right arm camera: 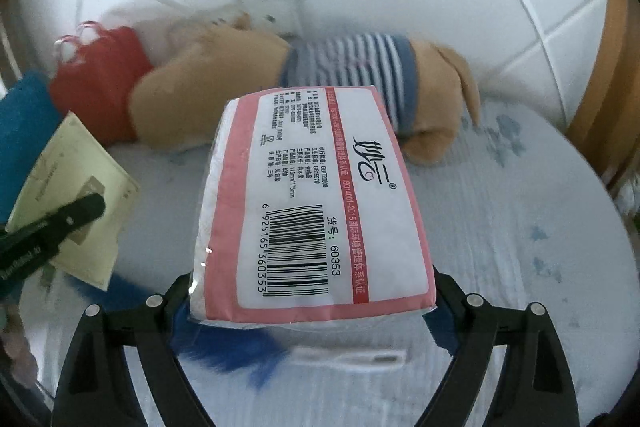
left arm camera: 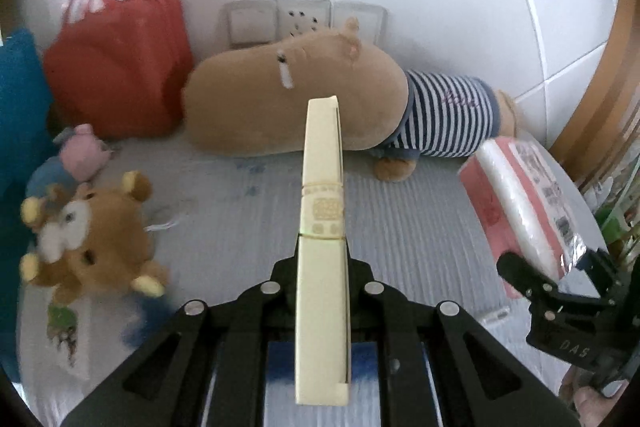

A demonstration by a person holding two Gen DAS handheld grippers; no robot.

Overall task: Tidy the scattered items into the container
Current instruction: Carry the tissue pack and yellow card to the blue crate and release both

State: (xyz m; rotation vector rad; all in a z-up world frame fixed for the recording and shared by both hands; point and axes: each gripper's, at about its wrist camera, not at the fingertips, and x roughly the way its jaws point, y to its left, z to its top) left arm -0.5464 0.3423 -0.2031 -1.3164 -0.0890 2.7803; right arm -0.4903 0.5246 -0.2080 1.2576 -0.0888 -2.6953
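Both grippers are loaded. By the left gripper (left arm camera: 322, 267) a thin cream booklet (left arm camera: 322, 211) is clamped edge-on between nearly closed jaws, and it is held clear above the bed (left arm camera: 420, 227). By the right gripper (right arm camera: 312, 291) a pink-and-white tissue pack (right arm camera: 316, 199) is gripped across its width, the jaws standing wide around it, and it too is carried above the bed, toward the right edge.

As far as can be judged, the task is at an early stage: two items are in hand, but nothing is seen placed anywhere yet. Left on the bed are a small brown bear (left arm camera: 92, 239) and a pink-and-blue soft toy (left arm camera: 76, 159) near the left edge, a large striped-shirt plush (left arm camera: 320, 99) along the far edge by the wall, and a slim white object (right arm camera: 352, 359) near the front edge.

No open bin or box is visible. A red bag (left arm camera: 120, 67) with handles stands at the far left corner, against the wall; whether it is the intended container cannot be told, and its inside is not shown. A blue fabric mass (left arm camera: 20, 99) at the left edge is also unreadable.
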